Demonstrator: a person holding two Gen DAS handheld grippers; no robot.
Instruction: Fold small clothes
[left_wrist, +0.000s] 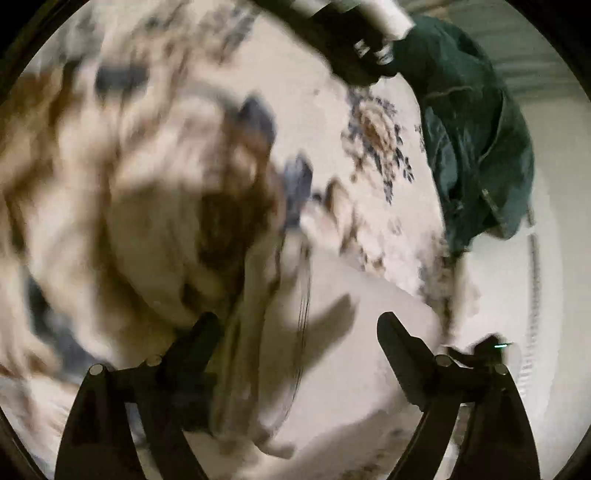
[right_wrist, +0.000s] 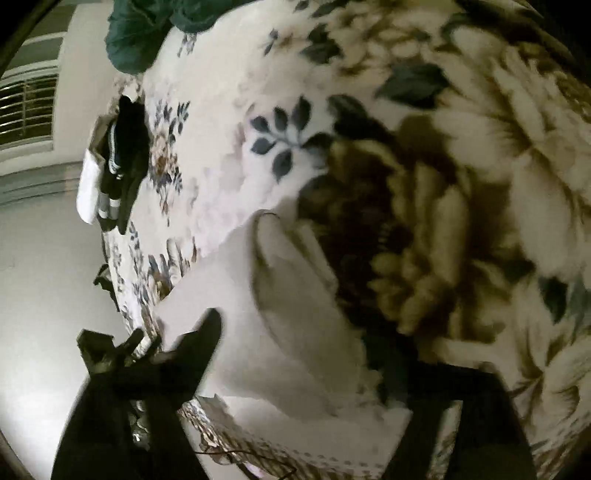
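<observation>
A small white garment (left_wrist: 343, 350) lies on a floral bedspread (left_wrist: 317, 110). My left gripper (left_wrist: 299, 325) is open just above the garment, its fingers apart with nothing between them. The view is blurred by motion. In the right wrist view the same white garment (right_wrist: 288, 317) lies partly folded on the bedspread (right_wrist: 229, 147). My right gripper (right_wrist: 306, 347) hangs over it with its fingers wide apart; the right finger is mostly in shadow. I cannot tell whether a finger touches the cloth.
A dark green garment (left_wrist: 476, 129) lies at the bedspread's far edge, also in the right wrist view (right_wrist: 147, 29). Dark and white folded clothes (right_wrist: 114, 162) sit at the bed's edge. A window with blinds (right_wrist: 26, 107) is beyond.
</observation>
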